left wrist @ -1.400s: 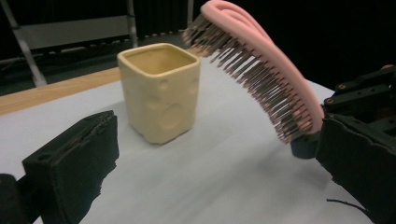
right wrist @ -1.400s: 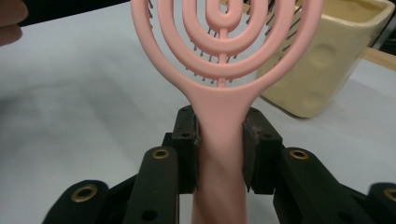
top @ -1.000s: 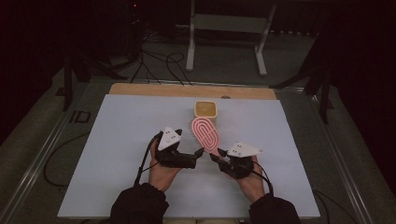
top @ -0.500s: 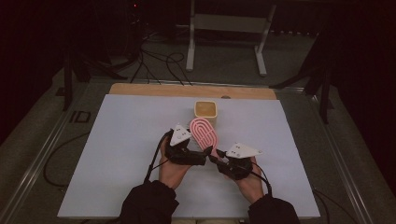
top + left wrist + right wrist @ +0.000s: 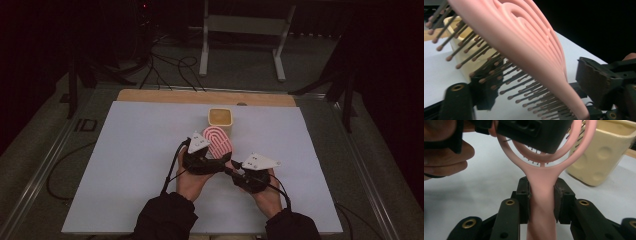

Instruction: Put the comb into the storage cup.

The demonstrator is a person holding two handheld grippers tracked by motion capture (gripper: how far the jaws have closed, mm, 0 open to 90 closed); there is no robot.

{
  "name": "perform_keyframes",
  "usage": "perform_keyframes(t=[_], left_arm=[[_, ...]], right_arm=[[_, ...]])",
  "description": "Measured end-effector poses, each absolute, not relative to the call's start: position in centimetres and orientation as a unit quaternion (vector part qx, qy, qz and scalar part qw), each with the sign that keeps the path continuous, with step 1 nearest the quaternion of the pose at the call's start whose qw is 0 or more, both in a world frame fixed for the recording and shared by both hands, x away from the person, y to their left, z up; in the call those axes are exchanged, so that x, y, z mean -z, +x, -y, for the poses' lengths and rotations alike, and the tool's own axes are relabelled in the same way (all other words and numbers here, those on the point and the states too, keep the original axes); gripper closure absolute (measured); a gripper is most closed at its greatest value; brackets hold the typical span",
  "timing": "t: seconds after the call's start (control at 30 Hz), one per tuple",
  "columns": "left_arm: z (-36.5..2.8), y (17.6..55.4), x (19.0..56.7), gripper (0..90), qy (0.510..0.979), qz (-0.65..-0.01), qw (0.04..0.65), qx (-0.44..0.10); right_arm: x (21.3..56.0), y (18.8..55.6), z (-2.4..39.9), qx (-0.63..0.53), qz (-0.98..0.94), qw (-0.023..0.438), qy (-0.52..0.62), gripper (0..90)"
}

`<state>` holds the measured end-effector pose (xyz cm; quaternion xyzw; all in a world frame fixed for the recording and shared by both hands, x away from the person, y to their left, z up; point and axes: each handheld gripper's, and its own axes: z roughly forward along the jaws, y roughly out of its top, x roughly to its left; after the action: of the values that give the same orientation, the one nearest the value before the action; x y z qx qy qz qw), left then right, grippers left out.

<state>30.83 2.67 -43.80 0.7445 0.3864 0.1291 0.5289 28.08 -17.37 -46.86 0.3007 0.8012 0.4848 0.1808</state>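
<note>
On a white table [image 5: 125, 165] in a dark room, the right gripper [image 5: 541, 192] clenched the brush [image 5: 218, 142] handle while the left gripper [image 5: 202, 159], jaws just closing, straddled its head at twelve o'clock.

The room is looking dark all around, and the far corners are fading to black. Light is falling from above onto the white table [image 5: 125, 165], so it is glowing pale. The hands are casting soft, faint shadows on the table. No glare is showing there. In the left gripper view the pink brush [image 5: 524, 47] is sitting very close and looking a bit soft, and the near jaw is smearing at the bottom left. In the right gripper view the brush handle is blurring at the bottom edge, and the yellow cup [image 5: 604, 157] is looking slightly fuzzy.
</note>
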Motion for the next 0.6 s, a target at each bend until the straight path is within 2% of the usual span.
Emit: perform_keyframes(t=[0.1,0.17,0.23,0.3,0.6], left_arm=[[-2.54,30.86,43.84,30.3,0.741,-0.390,0.534,-0.122],[-2.52,30.87,43.85,39.7,0.739,-0.391,0.536,-0.117],[-2.56,30.88,43.84,41.1,0.738,-0.389,0.540,-0.111],[-2.71,30.94,43.83,47.0,0.734,-0.392,0.545,-0.102],[-2.93,31.12,43.96,56.9,0.728,-0.390,0.559,-0.076]], right_arm=[[46.87,28.08,17.37,-0.485,-0.801,0.181,0.301,69.8],[46.87,28.08,17.38,-0.484,-0.802,0.182,0.300,69.8],[46.88,28.08,17.38,-0.484,-0.802,0.182,0.300,69.8],[46.85,28.07,17.42,-0.487,-0.800,0.182,0.301,69.8],[46.99,28.08,17.30,-0.485,-0.800,0.178,0.304,69.9]])
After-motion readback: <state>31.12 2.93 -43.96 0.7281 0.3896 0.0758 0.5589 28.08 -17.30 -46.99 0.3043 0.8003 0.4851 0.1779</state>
